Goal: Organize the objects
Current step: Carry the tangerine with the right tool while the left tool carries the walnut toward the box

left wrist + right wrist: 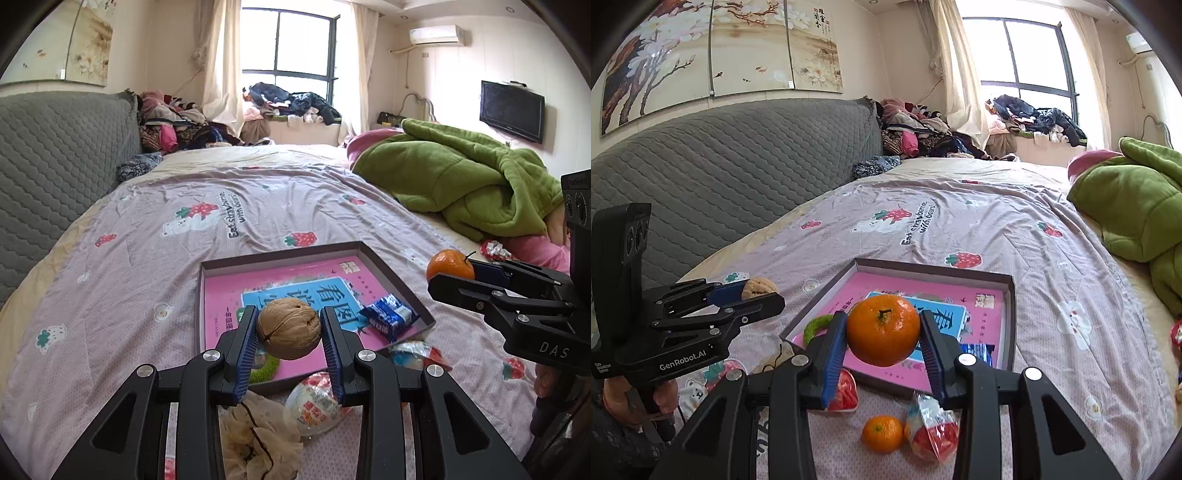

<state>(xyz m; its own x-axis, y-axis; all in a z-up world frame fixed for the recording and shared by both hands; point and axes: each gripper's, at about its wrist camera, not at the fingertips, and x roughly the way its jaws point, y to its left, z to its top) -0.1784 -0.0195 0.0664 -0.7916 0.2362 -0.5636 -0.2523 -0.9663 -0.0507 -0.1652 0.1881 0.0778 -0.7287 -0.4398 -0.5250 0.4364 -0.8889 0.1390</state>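
Observation:
My left gripper (289, 332) is shut on a brown walnut (289, 328) and holds it above the near edge of a shallow grey box tray (391, 275) lined with a pink book. My right gripper (882, 341) is shut on an orange tangerine (882, 329) above the tray's near edge (1012, 314). A blue snack packet (388, 317) and a green ring (816, 326) lie in the tray. Each gripper shows in the other's view: the right one (452, 275) with the tangerine, the left one (759, 291) with the walnut.
On the bedsheet near the tray lie a second tangerine (882, 434), clear snack packets (932, 430) (317, 402) and a beige mesh scrunchie (258, 439). A green blanket (461, 184) is heaped at right. A grey quilted headboard (55, 166) stands at left.

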